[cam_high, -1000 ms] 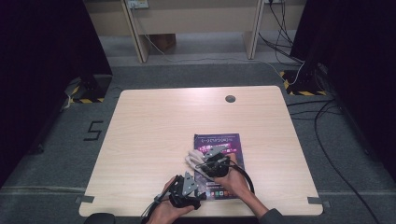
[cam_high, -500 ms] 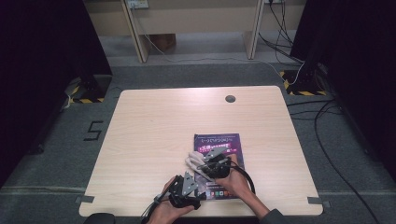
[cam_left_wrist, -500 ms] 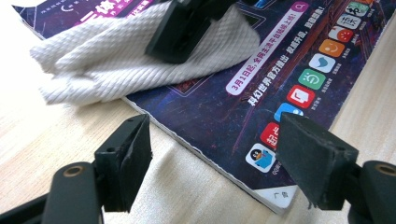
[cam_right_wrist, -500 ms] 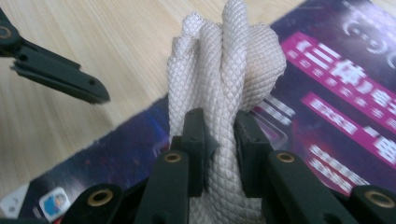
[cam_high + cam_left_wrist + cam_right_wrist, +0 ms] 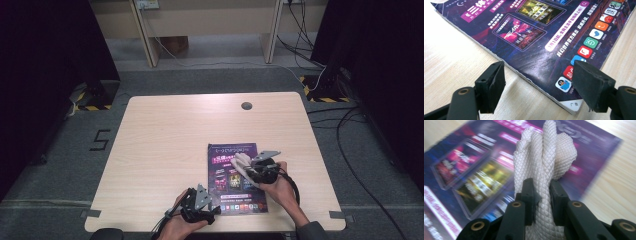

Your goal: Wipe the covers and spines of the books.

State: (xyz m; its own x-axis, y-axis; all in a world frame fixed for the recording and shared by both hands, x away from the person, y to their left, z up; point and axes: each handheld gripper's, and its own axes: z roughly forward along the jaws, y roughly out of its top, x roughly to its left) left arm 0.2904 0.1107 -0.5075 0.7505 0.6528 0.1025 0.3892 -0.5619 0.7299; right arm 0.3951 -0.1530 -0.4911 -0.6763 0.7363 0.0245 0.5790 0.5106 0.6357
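Item: purple magazine, lying flat and closed on the pale wooden desk, toward the desk's near edge and right of its middle. The cover carries printed panels and a row of coloured app icons along one edge.

Item: white woven cloth, bunched into upright folds, held above the magazine's right half; in the high view it sits over the cover at.

Right claw: jaws pressed close together, pinching the lower part of the white woven cloth between the pads. The claw and its hand lie at the magazine's right edge in the high view. The magazine beneath is motion-blurred in the right gripper view.

Left claw: jaws spread wide, nothing between them, poised just off the magazine's near-left corner, low over the desk. In the high view it sits at the magazine's lower left.

Item: round dark grommet, well beyond the magazine's far edge.
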